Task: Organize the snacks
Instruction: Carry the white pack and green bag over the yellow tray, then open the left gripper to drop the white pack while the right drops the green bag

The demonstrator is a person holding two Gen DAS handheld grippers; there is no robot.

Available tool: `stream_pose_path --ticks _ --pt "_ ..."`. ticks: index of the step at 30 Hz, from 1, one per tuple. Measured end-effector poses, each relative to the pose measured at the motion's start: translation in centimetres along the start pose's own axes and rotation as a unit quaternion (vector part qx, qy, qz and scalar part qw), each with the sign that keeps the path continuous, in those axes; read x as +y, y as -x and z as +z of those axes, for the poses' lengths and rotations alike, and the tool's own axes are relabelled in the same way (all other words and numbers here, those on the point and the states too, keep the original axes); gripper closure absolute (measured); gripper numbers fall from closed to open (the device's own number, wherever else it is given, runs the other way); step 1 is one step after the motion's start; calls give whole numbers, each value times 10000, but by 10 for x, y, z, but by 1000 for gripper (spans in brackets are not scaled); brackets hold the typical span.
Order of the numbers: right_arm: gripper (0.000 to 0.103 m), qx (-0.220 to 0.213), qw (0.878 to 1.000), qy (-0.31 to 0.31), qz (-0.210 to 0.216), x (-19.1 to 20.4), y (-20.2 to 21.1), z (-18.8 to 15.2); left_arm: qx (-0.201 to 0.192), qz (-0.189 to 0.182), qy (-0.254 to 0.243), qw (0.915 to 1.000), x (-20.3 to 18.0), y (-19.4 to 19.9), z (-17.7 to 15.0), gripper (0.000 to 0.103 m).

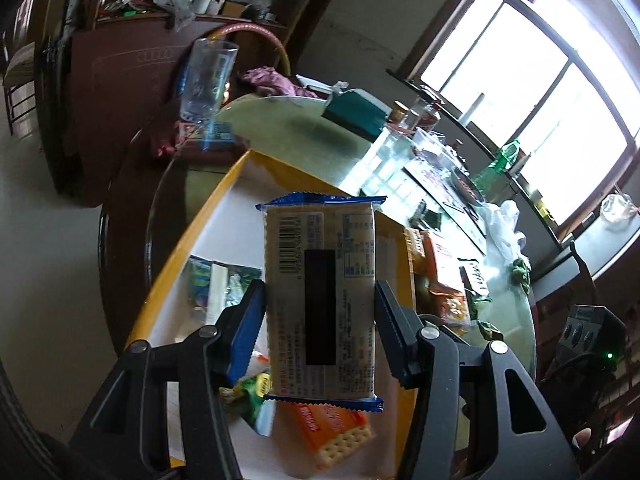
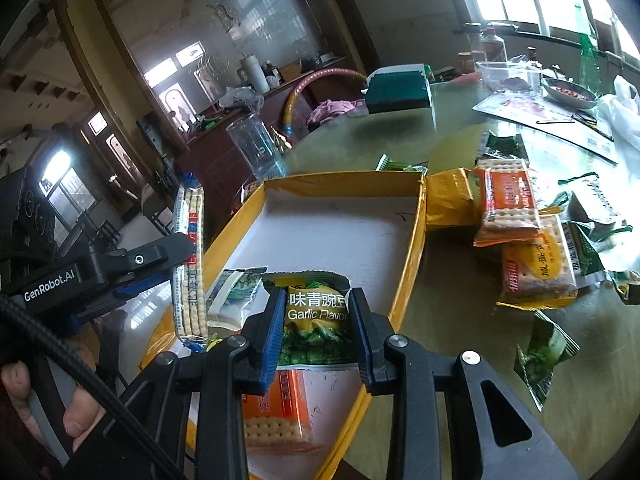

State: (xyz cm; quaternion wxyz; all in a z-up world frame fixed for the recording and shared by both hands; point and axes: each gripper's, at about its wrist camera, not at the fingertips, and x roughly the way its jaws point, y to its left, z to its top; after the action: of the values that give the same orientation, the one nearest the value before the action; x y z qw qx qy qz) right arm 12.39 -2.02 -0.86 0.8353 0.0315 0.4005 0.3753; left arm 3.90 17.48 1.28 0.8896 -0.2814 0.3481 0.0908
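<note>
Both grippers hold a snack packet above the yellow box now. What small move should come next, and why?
Probably lower the right gripper a little and release the green garlic-flavour pea packet into the yellow-rimmed cardboard box. The packet hangs right above the box's white floor, beside the orange cracker packet lying there.

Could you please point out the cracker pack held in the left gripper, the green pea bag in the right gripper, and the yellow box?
cracker pack point(image 1: 320, 304), left wrist view, middle of its printed back.
green pea bag point(image 2: 318, 320), right wrist view, its yellow label.
yellow box point(image 2: 416, 236), right wrist view, its right wall.
</note>
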Motion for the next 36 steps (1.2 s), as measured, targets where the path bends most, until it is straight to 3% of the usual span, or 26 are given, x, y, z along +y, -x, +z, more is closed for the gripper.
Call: stream_pose_path --ticks 11,16,22,31,33,36 --pt "72 176 9998 53 -35 0 -18 11 86 300 147 9994 28 -17 15 47" --pt "72 292 9992 141 -227 0 -33 21 128 338 -20 9993 27 -28 29 47" --pt "72 646 9973 -46 -349 -8 -63 31 779 259 -238 9963 23 -68 30 47" --pt "70 785 9958 -52 -464 -10 -73 27 1267 532 -624 9885 13 -90 20 46" --pt "62 770 9960 -129 -434 -12 -71 27 1268 561 -650 9882 12 -89 19 42" --pt "55 653 9972 -172 -313 -11 -59 26 1068 600 -748 9896 4 -80 19 28"
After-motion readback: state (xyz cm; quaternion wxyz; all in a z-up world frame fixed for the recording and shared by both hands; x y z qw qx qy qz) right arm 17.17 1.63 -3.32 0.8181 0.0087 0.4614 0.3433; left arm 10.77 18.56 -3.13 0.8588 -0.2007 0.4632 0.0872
